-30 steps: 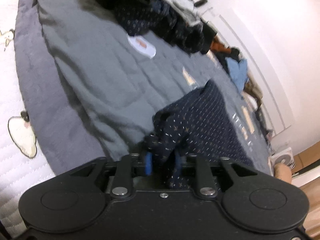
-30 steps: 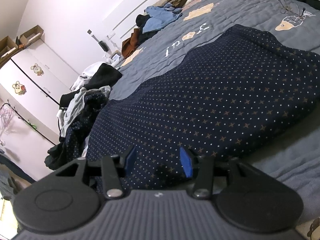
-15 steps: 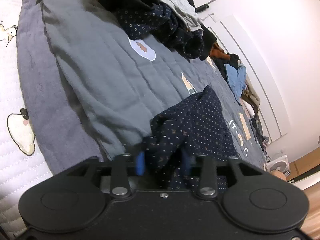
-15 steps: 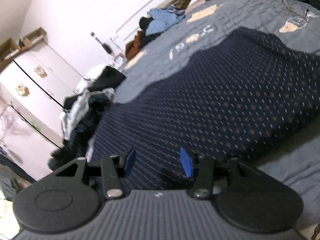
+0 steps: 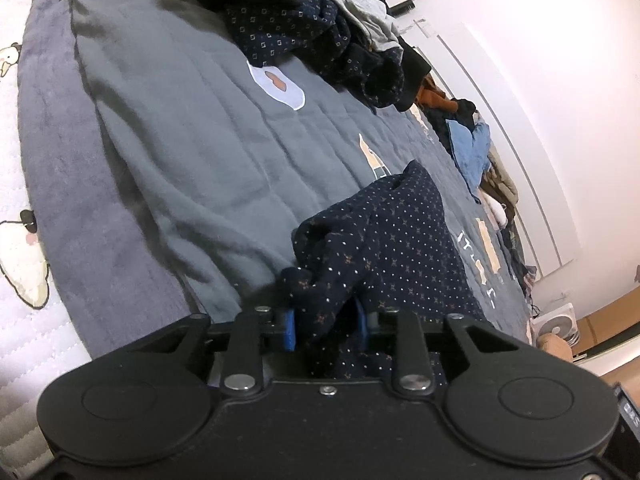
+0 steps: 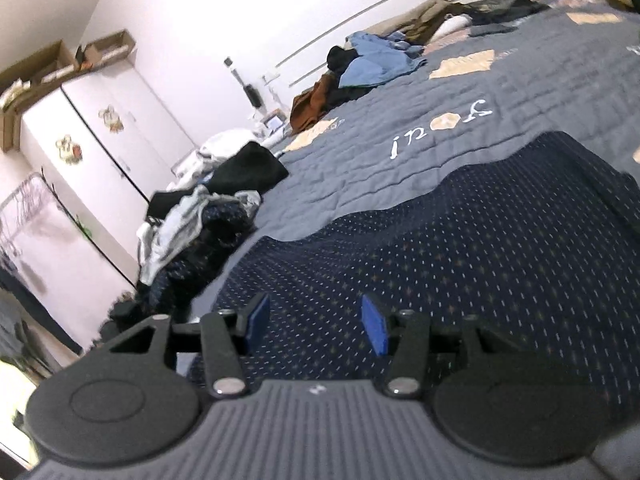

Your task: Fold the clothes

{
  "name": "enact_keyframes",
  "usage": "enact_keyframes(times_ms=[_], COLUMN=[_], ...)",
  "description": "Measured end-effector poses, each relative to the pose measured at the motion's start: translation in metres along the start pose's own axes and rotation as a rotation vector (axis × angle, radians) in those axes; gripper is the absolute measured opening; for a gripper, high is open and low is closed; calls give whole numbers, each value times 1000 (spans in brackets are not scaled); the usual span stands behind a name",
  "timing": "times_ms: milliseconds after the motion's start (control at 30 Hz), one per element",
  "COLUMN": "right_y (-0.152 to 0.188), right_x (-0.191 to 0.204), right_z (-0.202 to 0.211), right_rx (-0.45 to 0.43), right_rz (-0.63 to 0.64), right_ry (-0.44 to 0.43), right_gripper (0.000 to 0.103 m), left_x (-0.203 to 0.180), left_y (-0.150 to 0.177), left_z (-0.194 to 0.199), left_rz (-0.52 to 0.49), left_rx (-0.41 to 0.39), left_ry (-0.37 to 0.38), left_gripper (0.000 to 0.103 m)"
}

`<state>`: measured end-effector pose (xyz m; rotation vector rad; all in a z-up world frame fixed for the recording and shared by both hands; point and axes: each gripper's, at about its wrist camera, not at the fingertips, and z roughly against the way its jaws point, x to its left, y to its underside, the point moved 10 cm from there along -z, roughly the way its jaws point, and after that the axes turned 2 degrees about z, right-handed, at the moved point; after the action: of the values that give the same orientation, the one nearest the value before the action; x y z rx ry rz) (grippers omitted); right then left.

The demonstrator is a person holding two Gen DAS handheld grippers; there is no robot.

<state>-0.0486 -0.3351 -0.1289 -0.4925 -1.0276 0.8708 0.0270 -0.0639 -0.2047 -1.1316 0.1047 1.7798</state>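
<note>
A navy garment point(image 5: 404, 248) with small pale dots lies on the grey quilt point(image 5: 192, 152). Its near corner is bunched up and lifted. In the left wrist view, my left gripper point(image 5: 325, 326) has that bunched corner between its blue pads point(image 5: 289, 330), and its jaws are closing on the cloth. The right wrist view shows the same garment point(image 6: 460, 240) spread flat and wide across the quilt point(image 6: 520, 92). My right gripper point(image 6: 316, 322) hovers just over its near edge, open, its pads point(image 6: 374, 330) well apart with no cloth pinched between them.
A heap of dark and grey clothes point(image 5: 328, 28) sits at the quilt's far end, seen also as a clothes pile point(image 6: 208, 220). Blue and brown garments point(image 6: 368, 64) line the wall side. A white wardrobe point(image 6: 92, 140) stands beyond. A white mat point(image 5: 20, 240) borders the quilt.
The left jaws widened around the bunched corner, then narrowed again. The right gripper rose and rolled, so the garment now sits lower and tilted in its view.
</note>
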Motion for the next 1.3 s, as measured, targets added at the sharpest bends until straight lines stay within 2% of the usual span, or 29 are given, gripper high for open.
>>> enact_keyframes(times_ms=[200, 433, 533, 733, 800, 867, 900, 1033, 1133, 1233, 1300], right_y=[0, 11, 19, 23, 24, 24, 24, 25, 26, 28, 27], right_x=[-5, -17, -24, -29, -30, -30, -30, -32, -32, -37, -42], right_z=[-28, -54, -62, -63, -63, -63, -63, -63, -63, -64, -64], right_rx=[12, 58, 94, 98, 101, 103, 105, 111, 116, 128, 131], right_rz=[34, -4, -33, -50, -54, -57, -59, -66, -74, -129, -178], right_ry=[-23, -18, -13, -24, -26, -27, -28, -31, -34, -51, -67], right_gripper=[50, 51, 51, 51, 51, 51, 51, 51, 51, 51, 51], left_x=[1, 1, 0, -8, -9, -11, -12, -25, -49, -73, -83], left_y=[0, -1, -1, -2, -1, -2, -2, -9, -13, -11, -8], left_z=[-6, -11, -11, -12, -10, -9, -8, 2, 13, 20, 23], left_rz=[2, 8, 1, -14, -17, -28, -33, -38, -97, -151, -191], left_rx=[10, 18, 7, -9, -11, -12, -12, -51, -78, -69, -72], left_ry=[-4, 12, 11, 32, 46, 56, 61, 121, 209, 292, 304], left_gripper=[30, 42, 43, 43, 39, 20, 17, 15, 14, 14, 14])
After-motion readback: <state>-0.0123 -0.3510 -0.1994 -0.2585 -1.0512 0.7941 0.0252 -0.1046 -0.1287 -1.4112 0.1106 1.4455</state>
